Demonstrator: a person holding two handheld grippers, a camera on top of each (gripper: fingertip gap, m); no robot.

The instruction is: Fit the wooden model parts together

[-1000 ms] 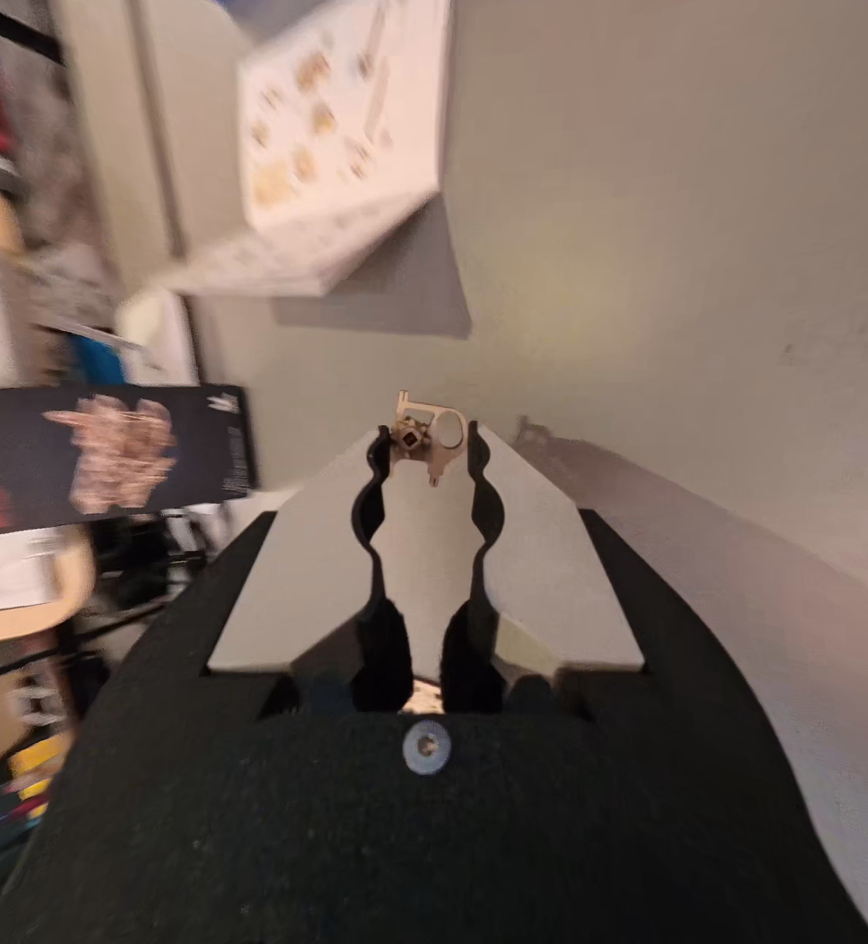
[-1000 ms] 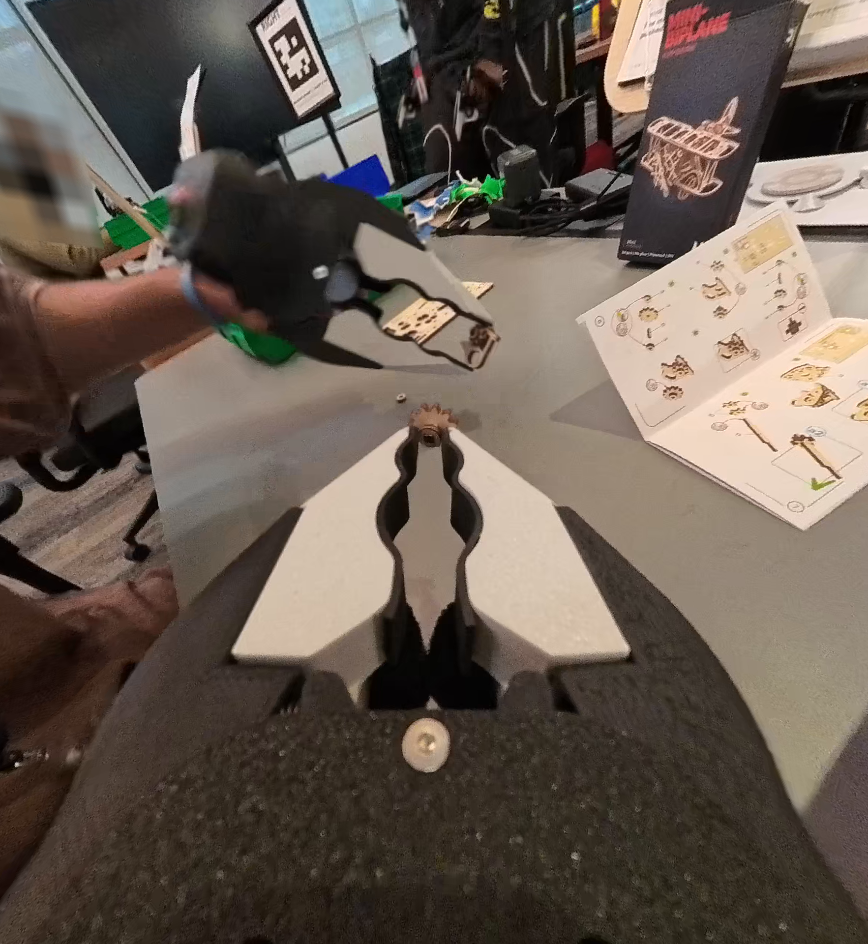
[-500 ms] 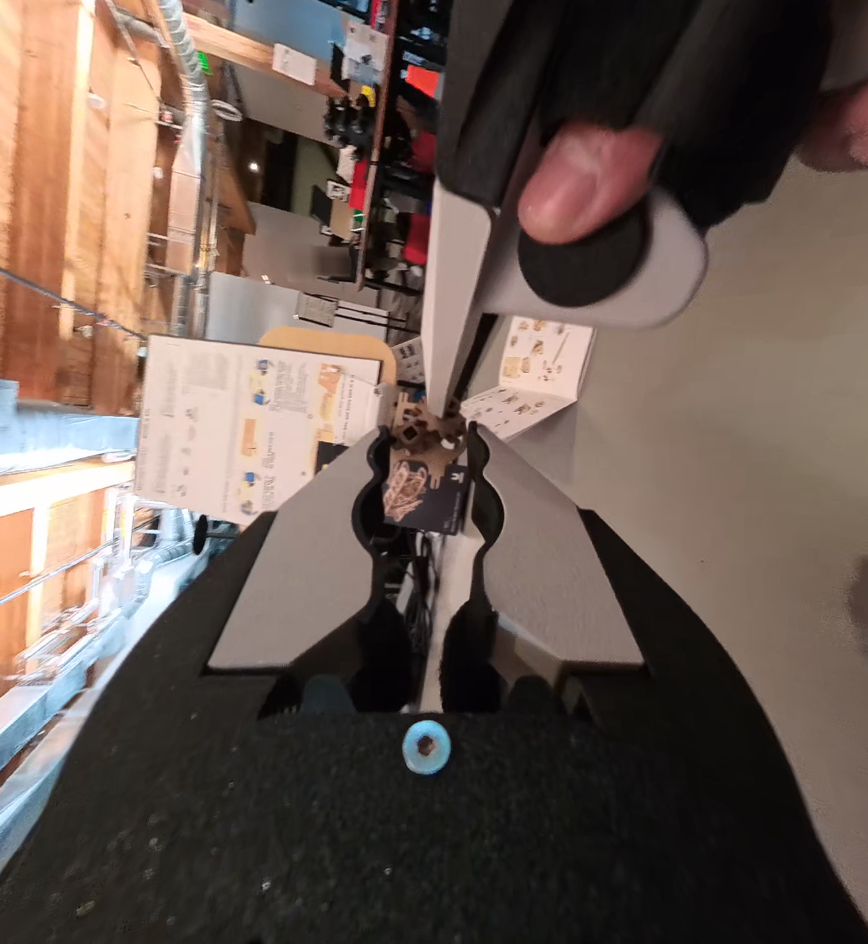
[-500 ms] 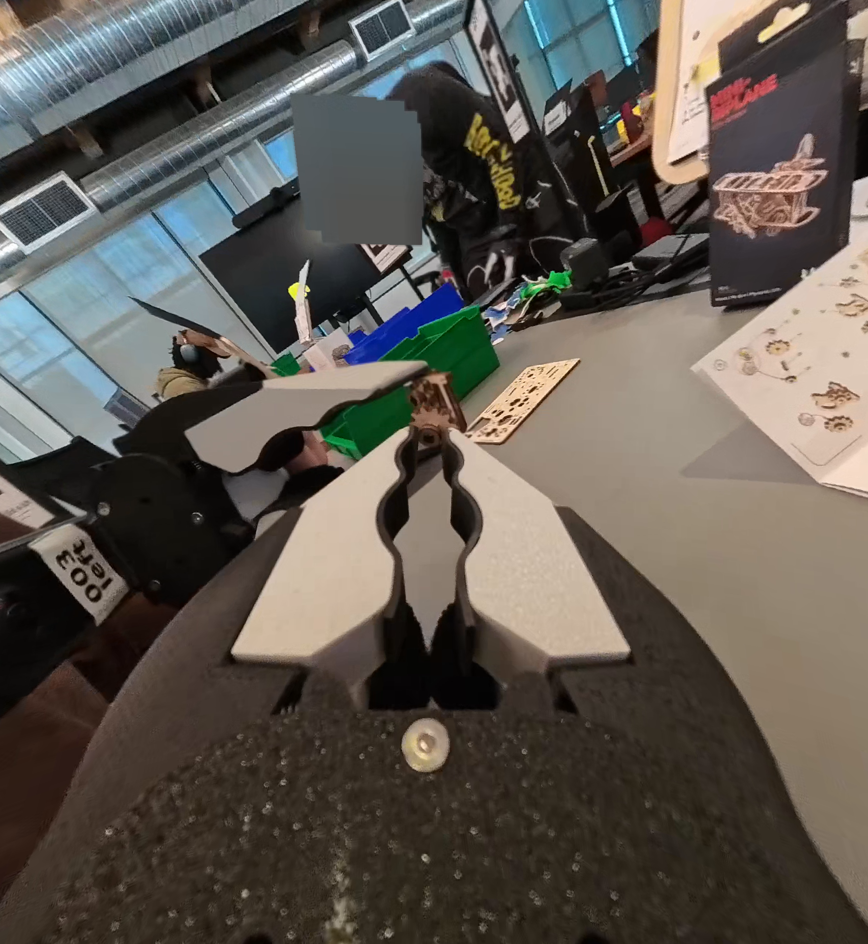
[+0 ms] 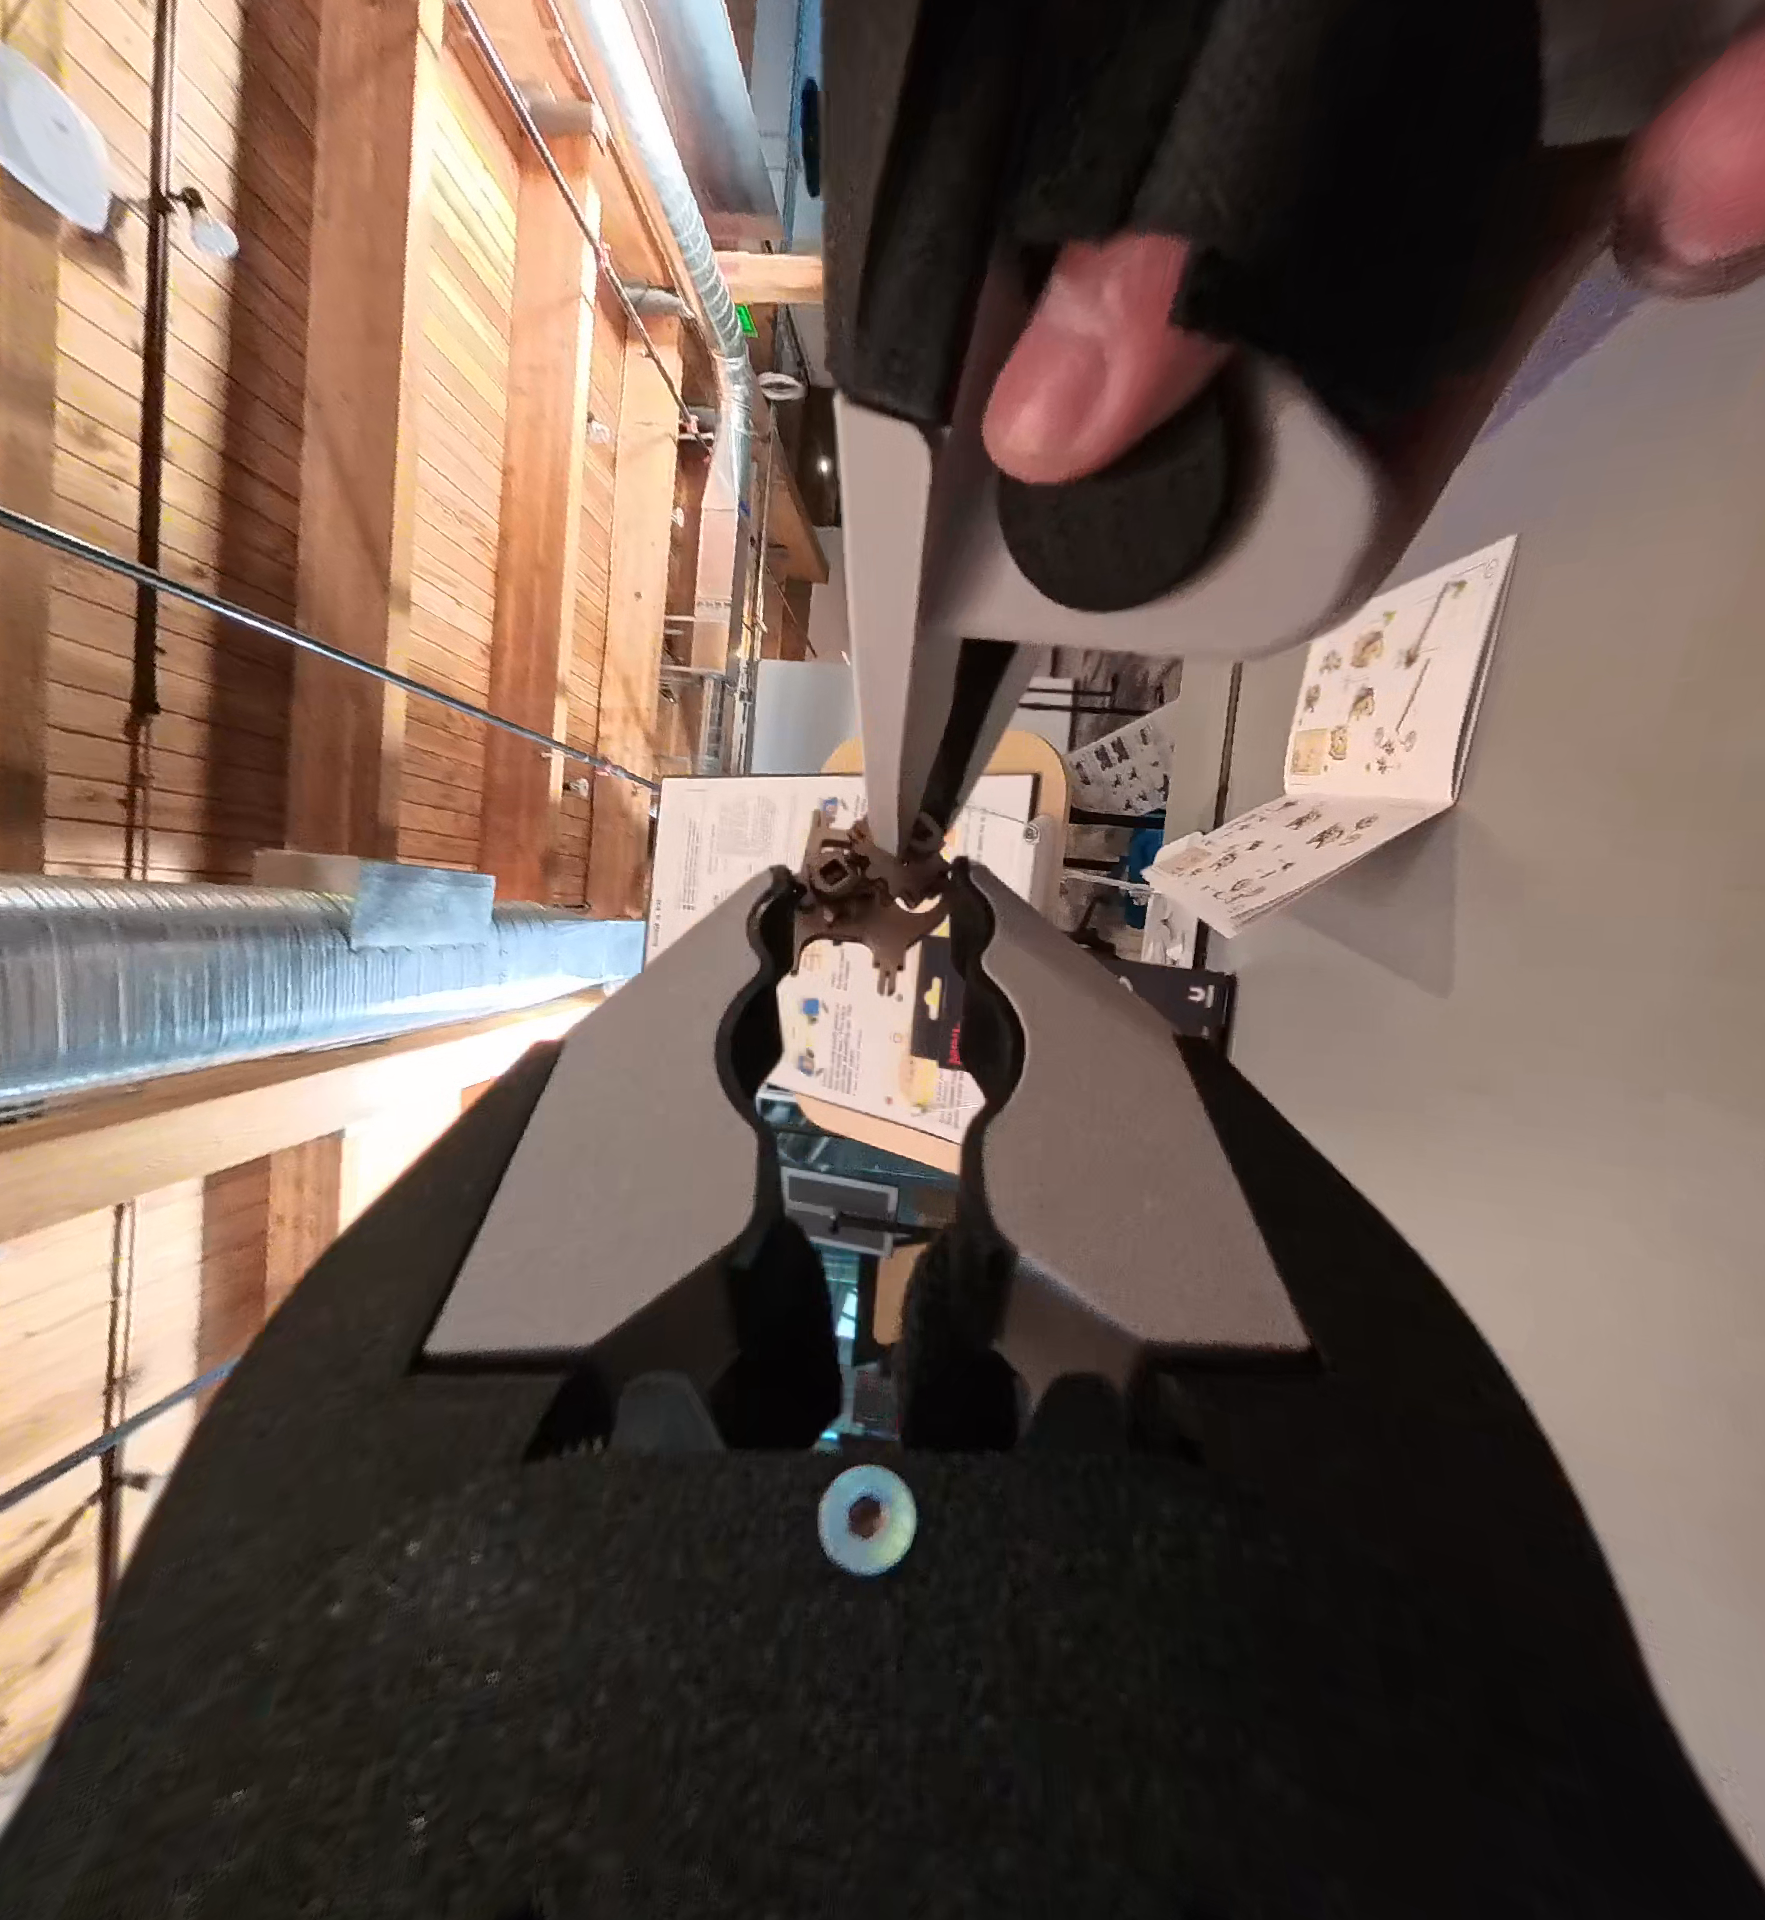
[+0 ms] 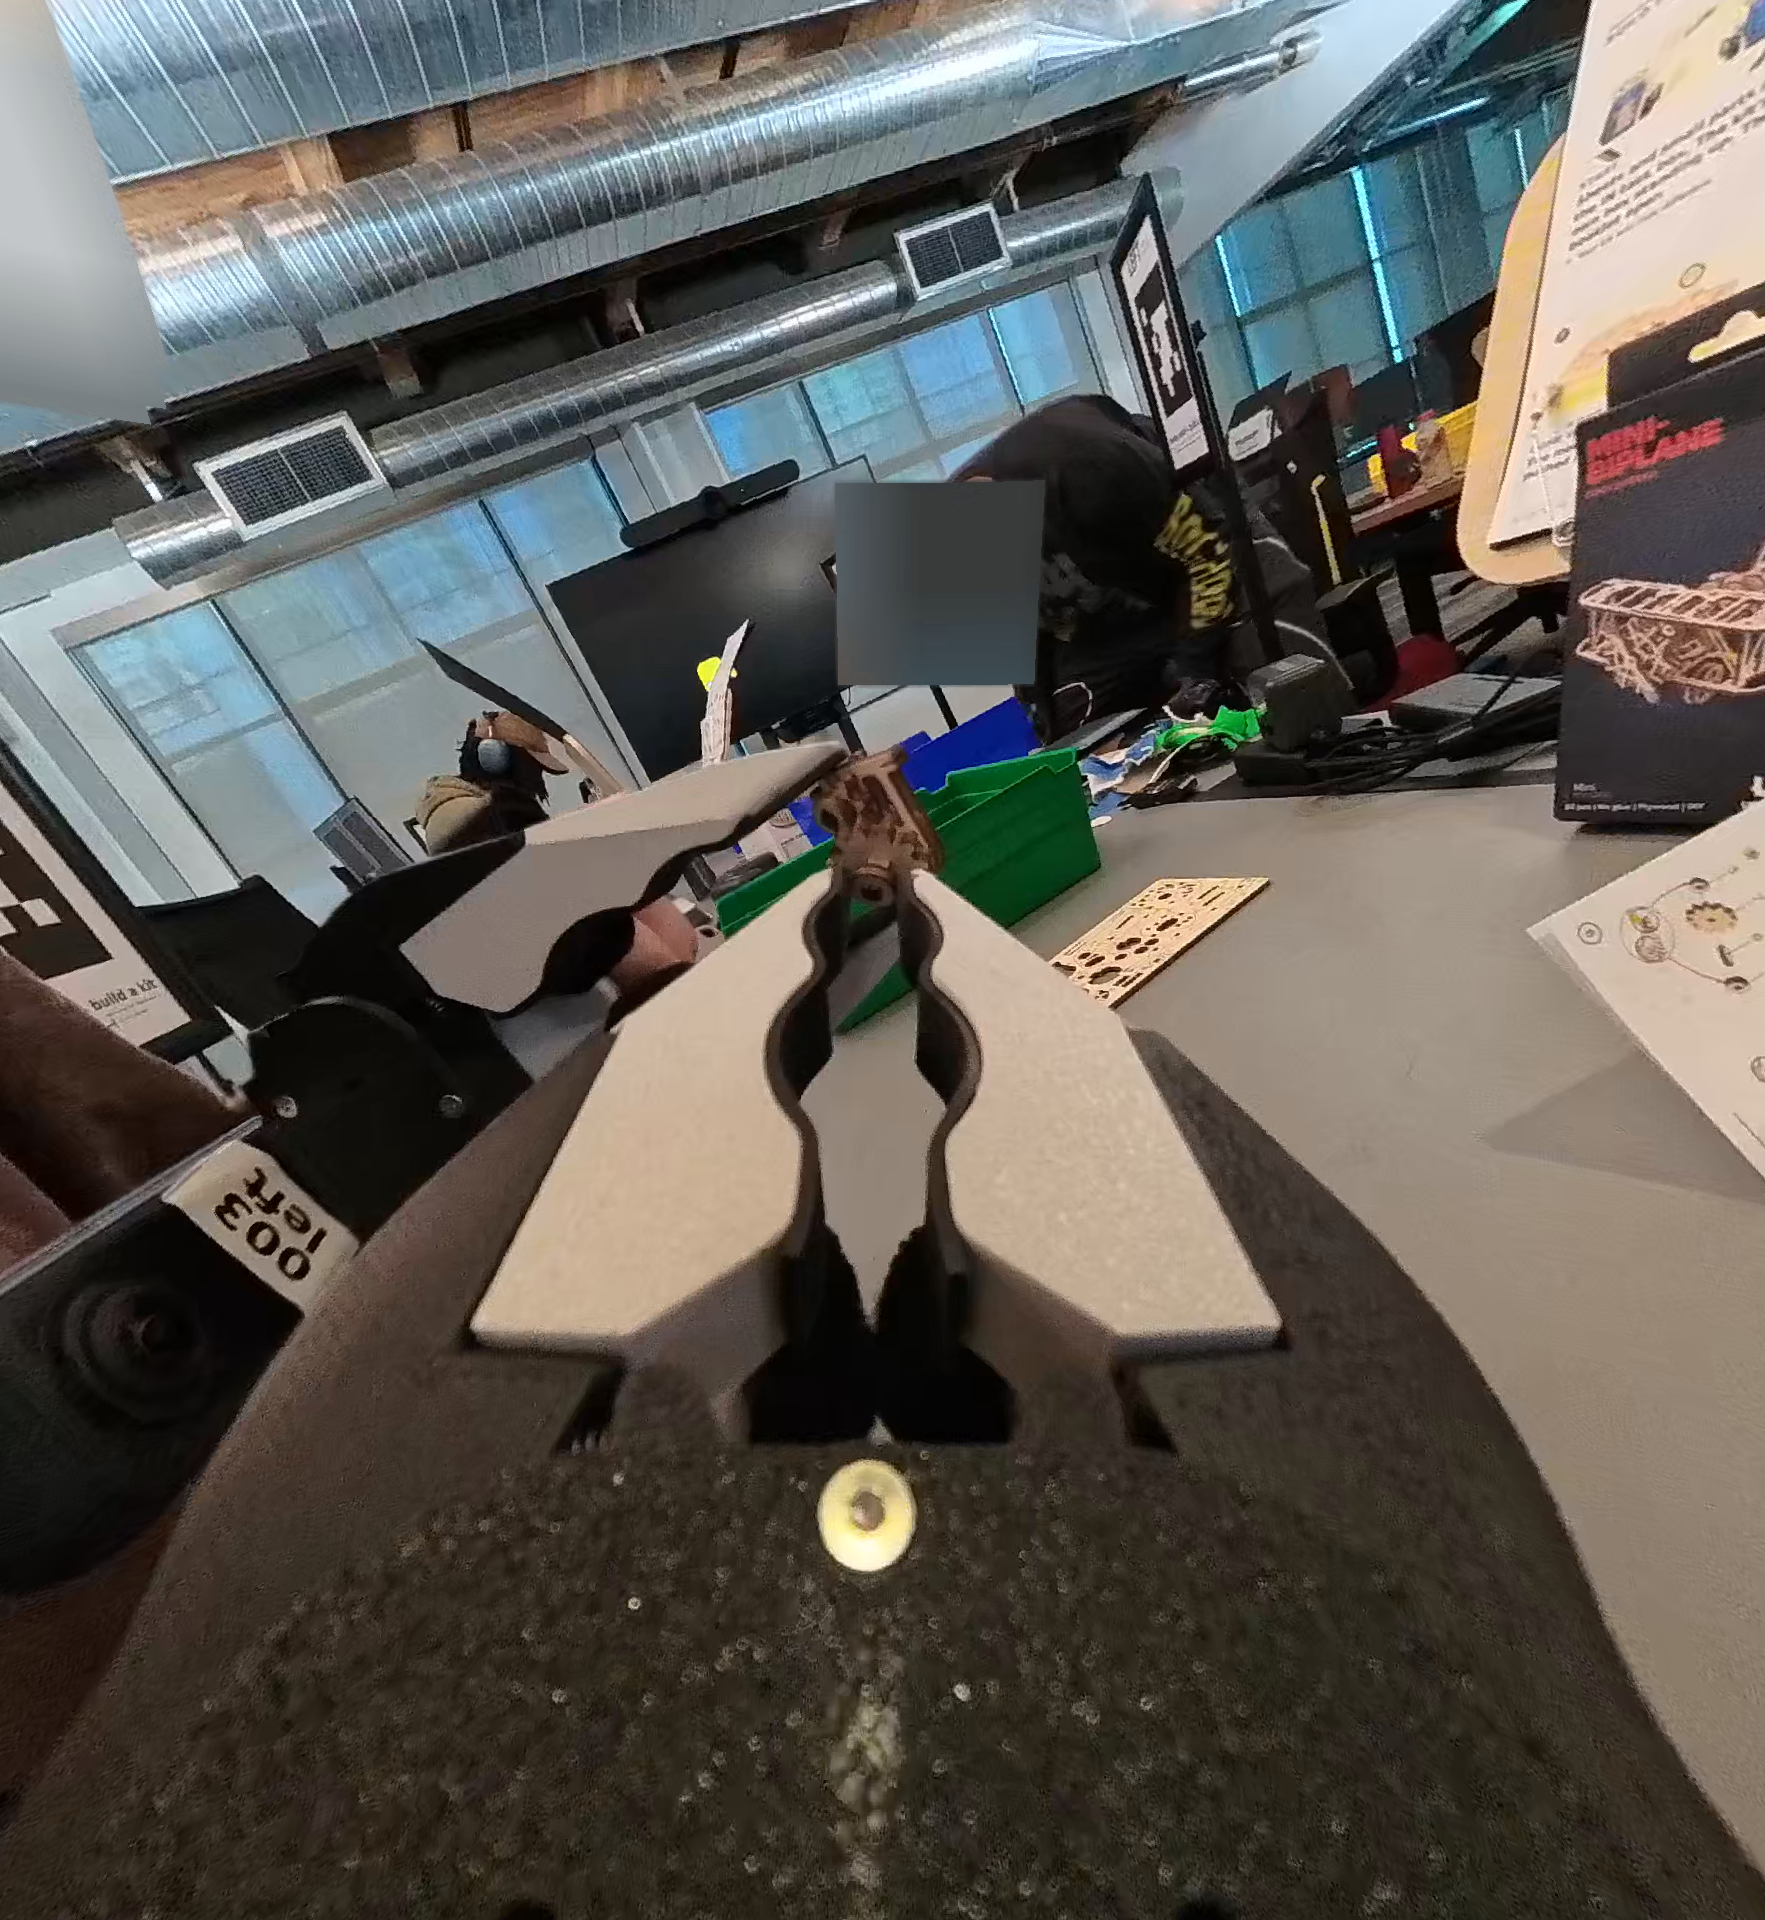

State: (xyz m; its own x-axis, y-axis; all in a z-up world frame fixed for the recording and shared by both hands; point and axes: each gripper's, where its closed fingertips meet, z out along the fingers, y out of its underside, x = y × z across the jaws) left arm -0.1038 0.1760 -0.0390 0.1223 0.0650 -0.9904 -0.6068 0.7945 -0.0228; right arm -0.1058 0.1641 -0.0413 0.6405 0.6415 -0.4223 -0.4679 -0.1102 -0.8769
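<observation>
2 grippers meet tip to tip above the table (image 6: 1377,1039). Left gripper (image 5: 870,891) is clamped on a bracket (image 5: 857,904). Right gripper (image 6: 873,883), its jaws nearly closed, pinches a gear (image 6: 870,885) against the bracket at 12 o'clock.
</observation>
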